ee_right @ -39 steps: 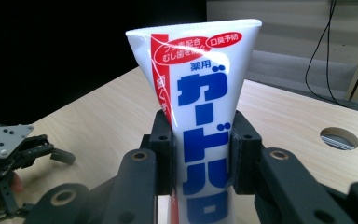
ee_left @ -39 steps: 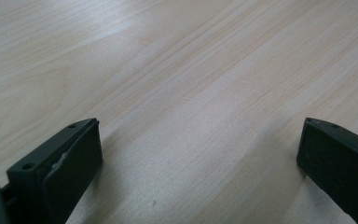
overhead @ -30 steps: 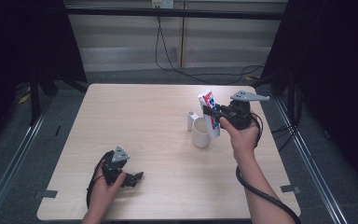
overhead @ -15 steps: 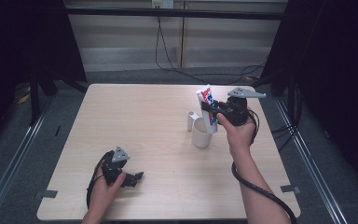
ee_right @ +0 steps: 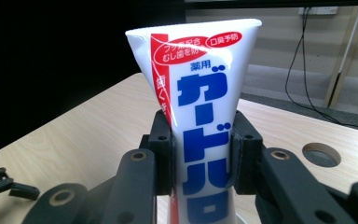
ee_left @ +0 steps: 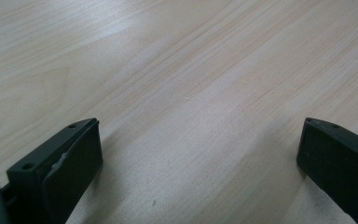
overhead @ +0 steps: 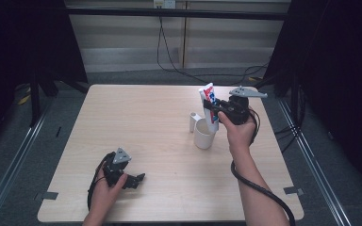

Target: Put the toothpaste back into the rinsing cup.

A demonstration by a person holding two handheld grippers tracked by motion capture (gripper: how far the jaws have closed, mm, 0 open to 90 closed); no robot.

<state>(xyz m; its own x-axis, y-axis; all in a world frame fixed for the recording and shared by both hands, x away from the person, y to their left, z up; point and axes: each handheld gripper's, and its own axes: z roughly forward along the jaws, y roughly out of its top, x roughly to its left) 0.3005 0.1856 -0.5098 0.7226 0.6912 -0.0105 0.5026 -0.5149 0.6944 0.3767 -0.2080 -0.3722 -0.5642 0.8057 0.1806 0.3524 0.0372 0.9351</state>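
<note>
A white toothpaste tube [overhead: 209, 100] with red and blue print stands upright, crimped end up, with my right gripper [overhead: 215, 112] shut on its middle. In the right gripper view the two black pads [ee_right: 163, 149] press on both sides of the tube [ee_right: 200, 107]. The tube's lower end hangs at the mouth of a white cup [overhead: 203, 135] on the table; whether it is inside is hidden. My left gripper [overhead: 137, 179] lies on the table near the front left, and its jaws [ee_left: 200, 135] stand wide open over bare wood.
The light wooden table [overhead: 136, 122] has a small white piece [overhead: 193, 120] just left of the cup. A round hole [ee_right: 320, 155] sits in the tabletop beyond the tube. Dark curtains and metal rails surround the table. My right gripper's cable [overhead: 259, 188] trails along the forearm.
My right gripper has shifted slightly toward the far side with the tube still in it. The left gripper has kept still.
</note>
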